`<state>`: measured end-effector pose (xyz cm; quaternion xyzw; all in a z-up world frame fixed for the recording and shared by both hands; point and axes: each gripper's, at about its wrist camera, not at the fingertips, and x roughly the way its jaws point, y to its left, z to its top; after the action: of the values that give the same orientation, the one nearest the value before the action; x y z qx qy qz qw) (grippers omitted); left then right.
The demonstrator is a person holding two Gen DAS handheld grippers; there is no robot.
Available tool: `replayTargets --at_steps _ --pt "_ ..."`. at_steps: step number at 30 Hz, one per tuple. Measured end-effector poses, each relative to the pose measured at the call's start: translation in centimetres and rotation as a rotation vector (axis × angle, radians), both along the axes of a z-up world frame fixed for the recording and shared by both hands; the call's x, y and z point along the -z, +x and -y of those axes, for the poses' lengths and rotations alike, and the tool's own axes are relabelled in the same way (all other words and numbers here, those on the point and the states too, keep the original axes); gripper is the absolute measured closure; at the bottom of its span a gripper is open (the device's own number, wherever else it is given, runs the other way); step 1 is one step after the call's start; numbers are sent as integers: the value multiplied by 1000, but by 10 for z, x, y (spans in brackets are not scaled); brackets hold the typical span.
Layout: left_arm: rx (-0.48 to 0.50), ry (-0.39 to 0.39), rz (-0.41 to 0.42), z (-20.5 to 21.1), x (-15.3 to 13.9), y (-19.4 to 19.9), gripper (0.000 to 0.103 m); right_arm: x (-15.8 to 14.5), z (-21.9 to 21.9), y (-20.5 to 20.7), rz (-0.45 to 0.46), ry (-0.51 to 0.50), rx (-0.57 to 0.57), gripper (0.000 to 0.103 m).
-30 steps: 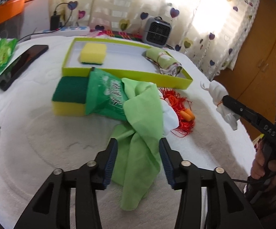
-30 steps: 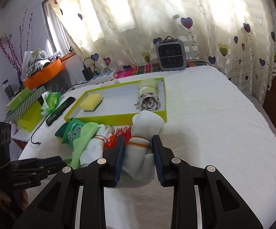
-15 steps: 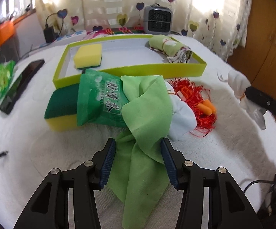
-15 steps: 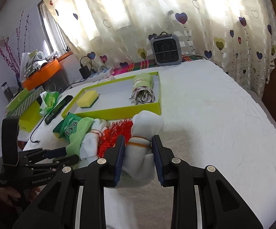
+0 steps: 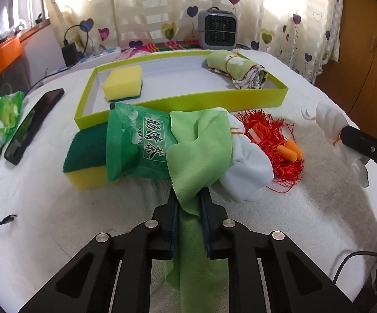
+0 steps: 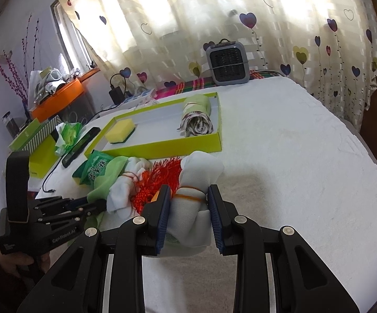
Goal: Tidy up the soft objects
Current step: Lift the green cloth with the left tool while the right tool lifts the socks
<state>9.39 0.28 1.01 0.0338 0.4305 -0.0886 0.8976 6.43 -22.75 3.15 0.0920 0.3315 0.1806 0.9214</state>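
Left wrist: my left tongs (image 5: 189, 203) are pinching the green cloth (image 5: 201, 151) at frame centre; right tongs (image 6: 189, 208) are clamping a white sock bundle (image 6: 196, 182); next, lifting toward the green tray (image 5: 240, 100).

Green cloth (image 5: 199, 154), lime tray (image 5: 188, 101).

The left gripper (image 5: 190, 203) reaches toward twelve o'clock, its fingers (image 5: 173, 216) squeezed tight on a green cloth (image 5: 201, 156). The right gripper (image 6: 189, 200) pinches a white sock bundle (image 6: 193, 200), lifted up.
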Motion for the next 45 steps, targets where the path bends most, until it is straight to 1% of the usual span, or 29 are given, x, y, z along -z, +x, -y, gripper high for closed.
replayTargets --at_steps 3,9,14,16,20,24,32,39,41,45 --pt "-4 -9 4 0 -1 -2 94 1 0 -1 -3 0 -3 72" --pt "-8 -53 9 -5 -4 -9 95 3 0 -1 -8 1 -4 72" --pt "-6 -104 6 -9 -9 -17 95 4 -2 -1 -10 2 -12 72" --pt "1 -137 9 -13 -13 -22 95 4 -2 -3 -9 3 -13 72" --pt "0 -199 42 -22 -25 -33 95 4 -1 -2 -9 5 -12 72" --pt "-3 -216 69 -26 -35 -38 95 3 -2 -3 -9 6 -19 72" --pt "-13 -205 59 -24 -34 -42 95 4 -5 -9 -2 10 -36 72" --pt "-38 -163 44 -20 -29 -45 95 6 -10 -14 -1 10 -58 72" --pt "-44 -139 55 -18 -29 -47 95 6 -12 -16 2 8 -65 72" --pt "-45 -132 59 -16 -29 -50 95 4 -15 -20 9 3 -76 72"
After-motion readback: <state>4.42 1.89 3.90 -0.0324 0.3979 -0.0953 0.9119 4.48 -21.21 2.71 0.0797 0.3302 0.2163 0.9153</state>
